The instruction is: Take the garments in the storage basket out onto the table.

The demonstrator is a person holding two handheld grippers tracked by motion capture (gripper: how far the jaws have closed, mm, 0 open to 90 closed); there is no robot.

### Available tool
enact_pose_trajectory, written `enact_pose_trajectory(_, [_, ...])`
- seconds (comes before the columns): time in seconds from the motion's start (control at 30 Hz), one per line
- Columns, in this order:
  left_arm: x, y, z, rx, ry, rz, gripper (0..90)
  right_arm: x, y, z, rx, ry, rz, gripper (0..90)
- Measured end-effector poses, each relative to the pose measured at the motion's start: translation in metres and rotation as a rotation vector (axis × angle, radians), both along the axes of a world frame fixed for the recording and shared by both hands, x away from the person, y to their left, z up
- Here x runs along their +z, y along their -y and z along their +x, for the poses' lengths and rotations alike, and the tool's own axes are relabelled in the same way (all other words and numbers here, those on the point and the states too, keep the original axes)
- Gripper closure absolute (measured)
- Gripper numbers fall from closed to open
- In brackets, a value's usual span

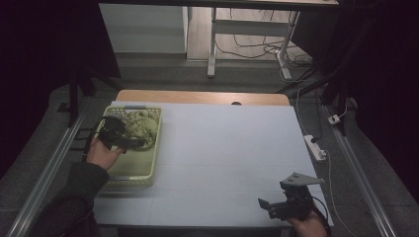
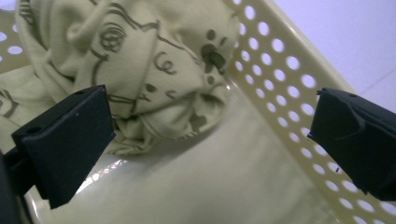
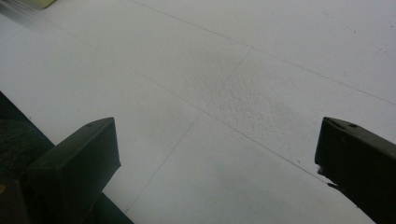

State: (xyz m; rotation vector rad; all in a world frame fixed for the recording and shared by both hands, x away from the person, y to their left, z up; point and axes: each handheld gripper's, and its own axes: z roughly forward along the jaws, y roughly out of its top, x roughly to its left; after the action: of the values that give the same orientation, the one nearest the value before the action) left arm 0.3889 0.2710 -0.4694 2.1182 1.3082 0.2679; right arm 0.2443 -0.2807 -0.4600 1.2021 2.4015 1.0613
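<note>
- The table (image 1: 222, 158), covered by a pale sheet with a strip of wood showing along its far edge, takes up the middle of the high view; the right gripper view looks across the same pale, faintly seamed surface (image 3: 243, 93).
- A yellow-green perforated basket (image 1: 134, 170) sits at the table's left side, its long axis running away from the person. In the left gripper view its dotted wall (image 2: 285, 84) rises on the right and its smooth floor lies below.
- A crumpled cloth (image 1: 141, 126), pale yellow-green with dark line drawings, lies bunched in the far half of the basket. In the left gripper view it (image 2: 149, 70) fills the upper left, resting on the basket floor against the wall.
- The left gripper (image 1: 118, 136) is inside the basket, at the near edge of the cloth. Its jaws stand wide apart around empty space; the cloth's lower fold lies just past the left jaw, and I cannot tell whether it touches.
- The right gripper (image 1: 289, 202) hovers at the table's near right corner, well apart from the basket. Its jaws also stand wide apart, with nothing between them but bare table surface.
</note>
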Motion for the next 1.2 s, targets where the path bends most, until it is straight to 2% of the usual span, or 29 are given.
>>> enact_pose_trajectory(0.17, [-0.002, -0.002, 0.013, 0.016, -0.006, 0.014, 0.1, 0.000, 0.000, 0.000, 0.001, -0.001, 0.001, 0.0])
enact_pose_trajectory(0.3, [-0.002, -0.003, 0.023, 0.035, -0.004, 0.007, 0.3, 0.000, 0.000, 0.000, 0.002, -0.002, 0.000, 0.0])
enact_pose_trajectory(0.53, [-0.004, -0.003, 0.041, 0.040, -0.023, 0.023, 0.2, 0.000, 0.000, 0.000, 0.003, -0.004, 0.001, 0.0])
enact_pose_trajectory(0.83, [-0.015, -0.002, 0.064, 0.083, -0.064, 0.039, 0.3, 0.000, 0.001, 0.001, 0.008, -0.007, 0.000, 0.0])
enact_pose_trajectory(1.0, [-0.022, 0.000, 0.072, 0.096, -0.086, 0.069, 0.2, 0.000, 0.000, 0.001, 0.008, -0.011, 0.001, 0.0])
enact_pose_trajectory(1.1, [-0.025, 0.000, 0.075, 0.109, -0.108, 0.084, 0.1, 0.000, 0.000, 0.001, 0.009, -0.012, 0.001, 0.0])
enact_pose_trajectory(1.2, [-0.033, -0.001, 0.077, 0.111, -0.154, 0.108, 0.0, 0.000, 0.000, 0.001, 0.009, -0.012, 0.001, 0.0])
